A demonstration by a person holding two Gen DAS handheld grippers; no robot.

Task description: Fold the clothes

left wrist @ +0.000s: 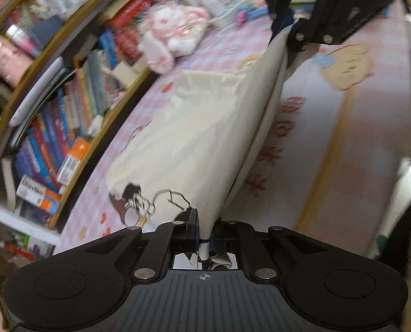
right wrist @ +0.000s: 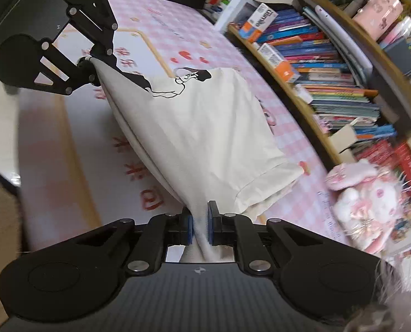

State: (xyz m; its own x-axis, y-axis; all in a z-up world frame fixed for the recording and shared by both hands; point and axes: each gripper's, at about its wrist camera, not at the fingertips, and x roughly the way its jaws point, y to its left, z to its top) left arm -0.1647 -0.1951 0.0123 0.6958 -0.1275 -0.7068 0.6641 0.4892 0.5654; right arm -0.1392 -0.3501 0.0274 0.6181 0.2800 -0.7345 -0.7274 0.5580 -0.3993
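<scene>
A cream T-shirt with a black cartoon print is stretched between my two grippers above a pink checked bed sheet. My left gripper is shut on one end of the shirt, near the print. My right gripper is shut on the other end, by a sleeve. In the left wrist view the right gripper holds the far end. In the right wrist view the left gripper holds the far end. The shirt hangs taut along its top edge and its lower part drapes onto the sheet.
A wooden bookshelf full of books runs along one side of the bed; it also shows in the right wrist view. A pink and white plush toy lies on the sheet near the shelf, also in the right wrist view.
</scene>
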